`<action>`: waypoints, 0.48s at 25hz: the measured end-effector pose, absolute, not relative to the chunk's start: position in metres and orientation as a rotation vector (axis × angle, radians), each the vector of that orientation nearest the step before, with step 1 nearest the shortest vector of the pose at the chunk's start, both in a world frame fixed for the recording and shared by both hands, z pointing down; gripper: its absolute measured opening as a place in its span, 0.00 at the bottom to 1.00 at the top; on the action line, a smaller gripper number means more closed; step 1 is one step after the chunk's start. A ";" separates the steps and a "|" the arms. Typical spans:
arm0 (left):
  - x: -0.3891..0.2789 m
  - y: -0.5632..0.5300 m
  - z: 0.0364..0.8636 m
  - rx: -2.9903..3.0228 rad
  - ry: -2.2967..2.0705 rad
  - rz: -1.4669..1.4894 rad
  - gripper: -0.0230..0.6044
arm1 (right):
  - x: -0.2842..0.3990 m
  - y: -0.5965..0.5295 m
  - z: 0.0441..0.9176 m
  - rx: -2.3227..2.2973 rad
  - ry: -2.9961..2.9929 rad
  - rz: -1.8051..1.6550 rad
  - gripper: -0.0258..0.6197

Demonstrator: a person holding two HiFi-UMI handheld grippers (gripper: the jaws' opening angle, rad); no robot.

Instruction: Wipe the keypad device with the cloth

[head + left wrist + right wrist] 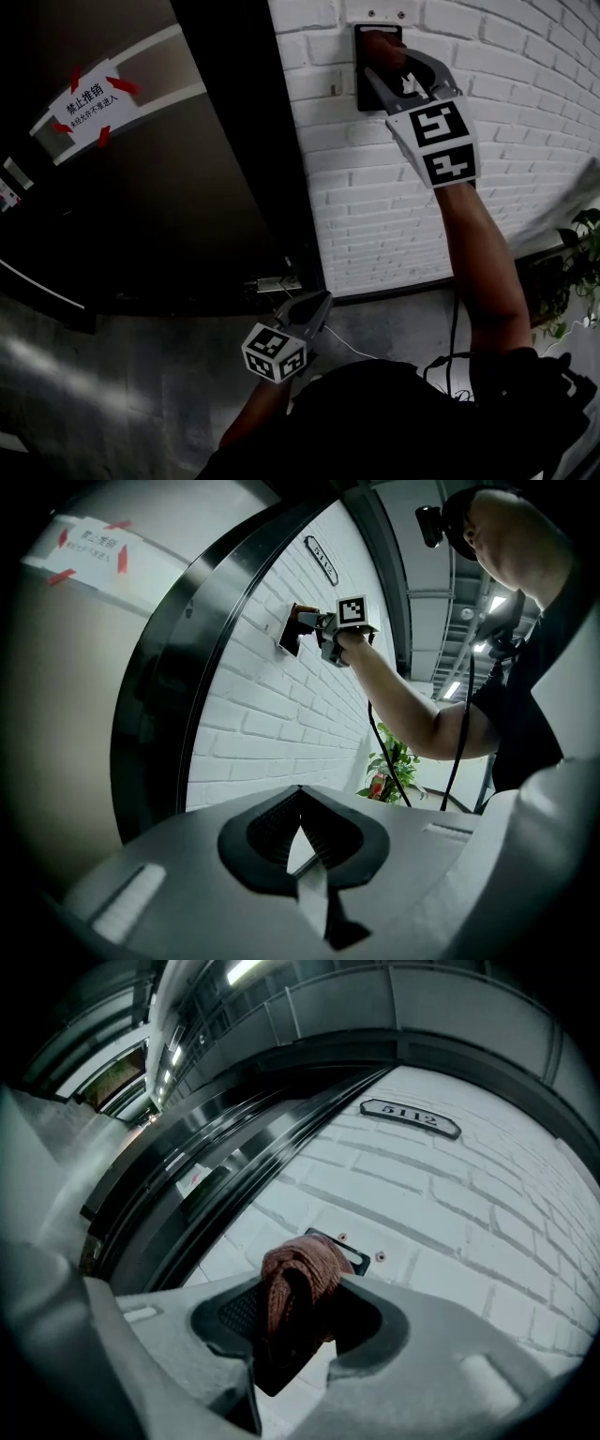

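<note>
Wiping is in hand. The right hand-held gripper (384, 67) pinches a bunched, reddish knit cloth (302, 1274) against the flat black keypad device (360, 82), which is mounted on the white brick wall (525, 94) at 12 o'clock in the head view. The next move probably calls for firm sweeps across its smooth face (corners too). The left hand-held gripper (316, 305) hangs at 6 o'clock, jaws pressed together on nothing.

White brick wall (375, 187), black keypad device (360, 94) mounted on it; number plate (410, 1117) higher up
</note>
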State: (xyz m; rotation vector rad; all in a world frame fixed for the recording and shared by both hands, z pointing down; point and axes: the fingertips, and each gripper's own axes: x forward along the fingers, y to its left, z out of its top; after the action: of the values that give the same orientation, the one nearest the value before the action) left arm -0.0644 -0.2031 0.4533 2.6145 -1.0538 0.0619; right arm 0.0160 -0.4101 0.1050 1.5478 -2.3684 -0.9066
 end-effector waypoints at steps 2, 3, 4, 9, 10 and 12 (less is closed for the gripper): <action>-0.064 -0.202 0.454 2.614 -1.050 0.065 0.06 | 0.016 -0.410 0.109 1.545 -2.367 -0.899 0.28; -0.064 -0.201 0.454 2.613 -1.049 0.065 0.06 | 0.016 -0.410 0.112 1.544 -2.367 -0.894 0.28; -0.064 -0.201 0.454 2.613 -1.048 0.065 0.06 | 0.016 -0.410 0.114 1.543 -2.368 -0.889 0.28; -0.064 -0.199 0.455 2.613 -1.049 0.067 0.06 | 0.017 -0.410 0.127 1.537 -2.369 -0.860 0.28; -0.064 -0.198 0.455 2.613 -1.050 0.068 0.06 | 0.017 -0.410 0.130 1.535 -2.369 -0.854 0.28; -0.064 -0.198 0.455 2.613 -1.051 0.068 0.06 | 0.017 -0.410 0.134 1.532 -2.371 -0.842 0.28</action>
State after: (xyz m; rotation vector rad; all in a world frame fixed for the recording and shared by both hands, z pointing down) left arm -0.0644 -0.1975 0.4545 2.6127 -1.0512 0.0676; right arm 0.0173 -0.4101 0.1342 1.5316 -2.3714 -0.8422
